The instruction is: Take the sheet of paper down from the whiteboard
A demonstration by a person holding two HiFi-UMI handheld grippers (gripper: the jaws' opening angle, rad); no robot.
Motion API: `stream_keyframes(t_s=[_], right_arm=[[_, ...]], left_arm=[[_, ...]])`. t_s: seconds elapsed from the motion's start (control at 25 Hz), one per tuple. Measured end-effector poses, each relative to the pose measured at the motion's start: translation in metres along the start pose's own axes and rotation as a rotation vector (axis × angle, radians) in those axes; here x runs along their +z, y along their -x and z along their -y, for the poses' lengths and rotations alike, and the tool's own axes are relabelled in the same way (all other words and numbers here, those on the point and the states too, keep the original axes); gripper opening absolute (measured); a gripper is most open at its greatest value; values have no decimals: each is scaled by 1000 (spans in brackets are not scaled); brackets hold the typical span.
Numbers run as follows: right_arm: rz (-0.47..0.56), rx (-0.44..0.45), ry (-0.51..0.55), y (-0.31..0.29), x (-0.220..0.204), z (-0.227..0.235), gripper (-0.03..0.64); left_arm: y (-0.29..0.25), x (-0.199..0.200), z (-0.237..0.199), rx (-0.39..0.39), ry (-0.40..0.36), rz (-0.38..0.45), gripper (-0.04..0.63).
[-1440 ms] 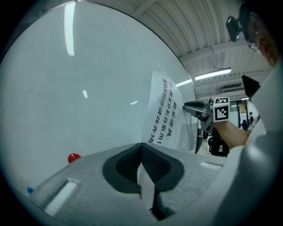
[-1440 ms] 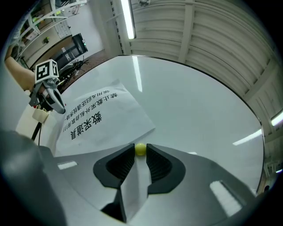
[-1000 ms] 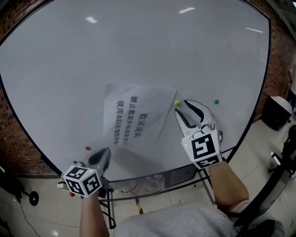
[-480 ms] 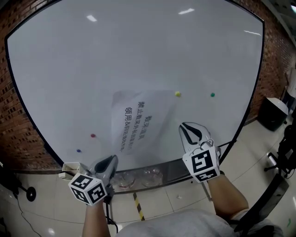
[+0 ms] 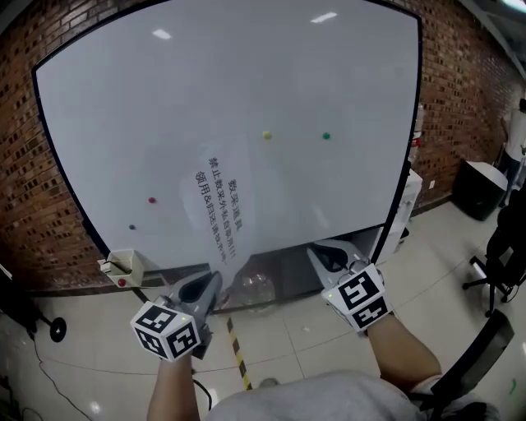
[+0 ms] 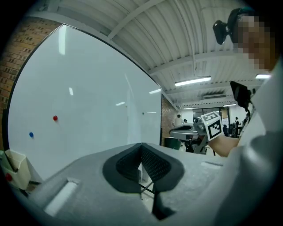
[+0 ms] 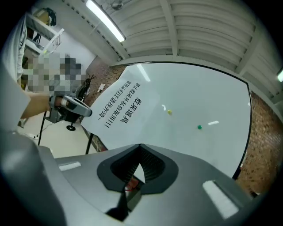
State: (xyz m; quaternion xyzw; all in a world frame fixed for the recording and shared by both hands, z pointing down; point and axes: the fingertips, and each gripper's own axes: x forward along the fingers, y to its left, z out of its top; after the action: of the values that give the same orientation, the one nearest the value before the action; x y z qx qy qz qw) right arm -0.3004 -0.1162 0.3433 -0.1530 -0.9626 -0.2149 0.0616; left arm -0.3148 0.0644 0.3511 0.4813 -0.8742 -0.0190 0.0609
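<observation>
Clearly, the white paper (image 5: 220,205) carries black print.

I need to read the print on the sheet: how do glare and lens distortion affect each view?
Head view: the whiteboard edges bow from the wide lens; lamp glare sits near its top, clear of the sheet of paper, whose print is small. Right gripper view: print largest, tilted, no glare on it. Left gripper view: board curved, glare streaks, no print readable.

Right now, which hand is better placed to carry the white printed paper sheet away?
Left: the left gripper pinches the lower corner of the white printed paper sheet, clear of the yellow magnet. The right gripper, jaws closing on nothing, is apart from the sheet.
</observation>
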Motion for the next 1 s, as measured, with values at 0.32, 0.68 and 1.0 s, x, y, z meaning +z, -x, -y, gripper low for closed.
stream_keyframes(t_s=[0.32,0.68,1.0], right_arm=[[-18,186,-119,183,-68,-79,2],[-18,407,-278,307,-65,-139,-6],[-17,455,-295,353,-43,-166,-8]], left_arm=[[45,-46,211,-53,-19,7,2],[100,-66,339,-53,-15,-80,2],[129,-66,381,-68,-25,-132,2]])
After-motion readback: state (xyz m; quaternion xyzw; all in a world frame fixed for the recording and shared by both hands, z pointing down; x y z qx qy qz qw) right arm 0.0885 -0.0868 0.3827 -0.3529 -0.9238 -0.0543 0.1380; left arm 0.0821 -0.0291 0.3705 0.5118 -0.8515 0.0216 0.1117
